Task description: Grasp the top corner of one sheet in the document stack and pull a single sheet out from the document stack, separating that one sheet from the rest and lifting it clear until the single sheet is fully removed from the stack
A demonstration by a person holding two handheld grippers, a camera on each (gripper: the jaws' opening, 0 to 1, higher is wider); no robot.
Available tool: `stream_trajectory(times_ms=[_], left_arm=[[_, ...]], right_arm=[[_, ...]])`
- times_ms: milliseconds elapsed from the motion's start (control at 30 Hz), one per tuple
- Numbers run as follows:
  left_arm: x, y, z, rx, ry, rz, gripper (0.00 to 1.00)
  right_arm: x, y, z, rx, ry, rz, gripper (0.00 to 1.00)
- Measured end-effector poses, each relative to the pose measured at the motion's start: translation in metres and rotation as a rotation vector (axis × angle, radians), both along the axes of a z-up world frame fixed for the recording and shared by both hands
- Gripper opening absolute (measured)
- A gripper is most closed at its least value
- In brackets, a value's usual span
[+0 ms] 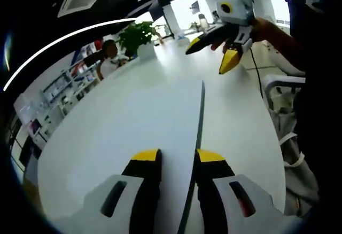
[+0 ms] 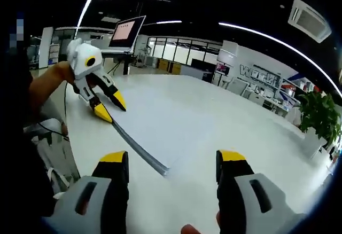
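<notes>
Right gripper (image 2: 173, 159) is spread wide and holding nothing. It hovers over the near corner of the document stack (image 2: 136, 147), and that corner sits between its jaws. Left gripper (image 1: 179, 156) is part open and also empty, lined up along the stack's grey side edge, which runs just inside its right jaw. From the right gripper view I see the left gripper (image 2: 113, 111) at the stack's far end with its lower jaw down at the edge. Touching or just above, I can't tell at this angle.

Step, as I read it: pre-grasp. No sheet is separated yet.

Next move: drop the right gripper onto the near corner and catch only the top sheet. The edge band looks thick, many sheets, so a deep bite would take several. The left gripper could pin the rest.

Room: the white table (image 2: 91, 138) is open ahead and to the stack's far side. A chair (image 1: 278, 84) and the table edge are close on my side, so I'd lift up and away. Laptop (image 2: 127, 33) and plant (image 1: 140, 33) are well apart.
</notes>
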State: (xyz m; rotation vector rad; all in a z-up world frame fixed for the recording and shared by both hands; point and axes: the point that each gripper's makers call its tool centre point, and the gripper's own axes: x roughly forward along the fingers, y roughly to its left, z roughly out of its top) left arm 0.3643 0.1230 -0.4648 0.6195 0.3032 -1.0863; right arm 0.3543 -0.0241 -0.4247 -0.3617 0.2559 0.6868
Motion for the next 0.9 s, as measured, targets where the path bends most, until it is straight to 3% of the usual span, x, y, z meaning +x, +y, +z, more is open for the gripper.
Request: stream_trajectory(times_ms=[200, 300, 567, 767, 900], left_arm=[[0.0, 0.0, 0.0, -0.008, 0.015, -0.004, 0.26], [-0.001, -0.001, 0.0, -0.001, 0.006, -0.005, 0.26], [-0.001, 0.0, 0.0, 0.002, 0.007, -0.008, 0.26], [0.0, 0.001, 0.0, -0.028, 0.014, -0.004, 0.26], [-0.001, 0.0, 0.001, -0.031, 0.02, -0.006, 0.26]], right_arm=[[0.0, 0.03, 0.015, 0.029, -0.123, 0.072, 0.62], [0.0, 0.044, 0.02, 0.003, -0.189, 0.093, 0.62], [-0.005, 0.081, 0.021, -0.251, -0.436, 0.213, 0.57], [-0.004, 0.096, 0.002, -0.465, -0.526, 0.275, 0.55], [-0.003, 0.104, -0.004, -0.493, -0.545, 0.291, 0.52]])
